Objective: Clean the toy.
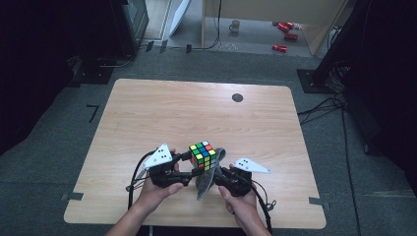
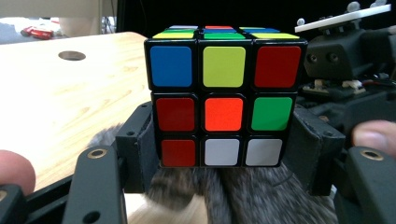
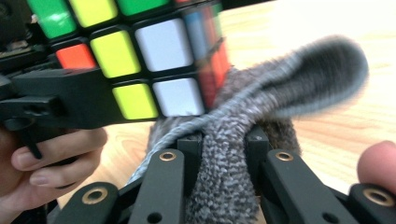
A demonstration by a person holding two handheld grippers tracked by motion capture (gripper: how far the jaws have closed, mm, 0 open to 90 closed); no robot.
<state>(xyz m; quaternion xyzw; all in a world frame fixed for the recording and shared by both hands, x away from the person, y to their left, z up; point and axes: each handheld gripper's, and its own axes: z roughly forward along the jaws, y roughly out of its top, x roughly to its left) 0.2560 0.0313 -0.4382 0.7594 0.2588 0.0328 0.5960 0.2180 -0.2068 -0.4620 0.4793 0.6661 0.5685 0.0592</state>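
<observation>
My left gripper (image 2: 219,154) clamps the puzzle cube (image 2: 223,100) above the table (image 1: 162,113); my right gripper (image 3: 223,154) pinches the grey cloth (image 3: 280,93) against its side.

The Rubik's cube (image 2: 223,100) is glossy plastic; the grey cloth (image 3: 243,140) is rough, nubbly terry; the table (image 1: 162,113) is matt pale wood; the grippers' jaws are matt black plastic.

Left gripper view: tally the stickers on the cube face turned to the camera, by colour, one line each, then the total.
Cube held by the left hand-held gripper, face turned to the camera:
Red: 4
White: 2
Blue: 1
Yellow: 1
Orange: 1
Green: 1
Total: 9
</observation>
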